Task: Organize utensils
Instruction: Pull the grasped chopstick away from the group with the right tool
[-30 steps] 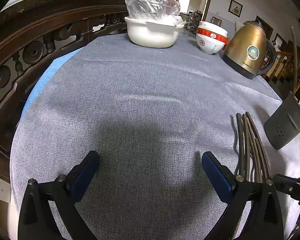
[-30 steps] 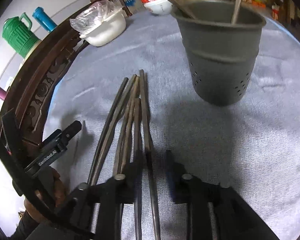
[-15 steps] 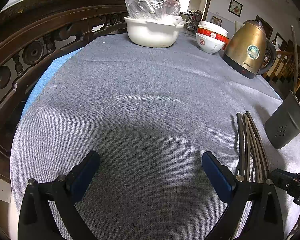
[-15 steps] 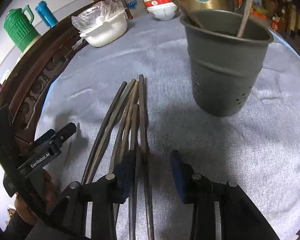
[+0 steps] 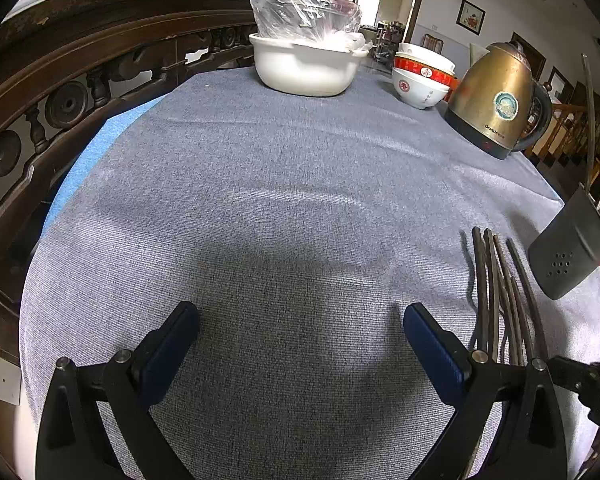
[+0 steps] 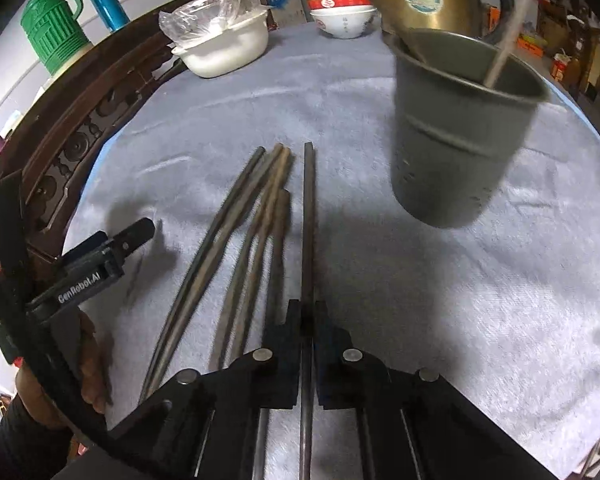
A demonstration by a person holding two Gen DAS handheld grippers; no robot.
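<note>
Several dark chopsticks (image 6: 244, 240) lie side by side on the grey cloth (image 6: 380, 300); they also show at the right of the left wrist view as chopsticks (image 5: 500, 292). My right gripper (image 6: 308, 312) is shut on one chopstick (image 6: 308, 200), which runs straight ahead between its pads, set apart from the rest. A grey perforated utensil holder (image 6: 456, 140) stands to the right with two utensils in it; it appears at the right edge as holder (image 5: 568, 256). My left gripper (image 5: 300, 324) hovers open over bare cloth, nothing between its fingers.
At the table's far end stand a white dish with a plastic bag (image 5: 308, 64), stacked red and white bowls (image 5: 422, 80) and a brass kettle (image 5: 496, 100). A carved dark wooden rail (image 5: 80, 80) curves along the left edge. A hand (image 6: 88, 360) holds the left gripper.
The right gripper's jaws closed on one chopstick, which now stands apart from the bundle. The right view shifted, with the holder now further right. The left gripper stayed put.
</note>
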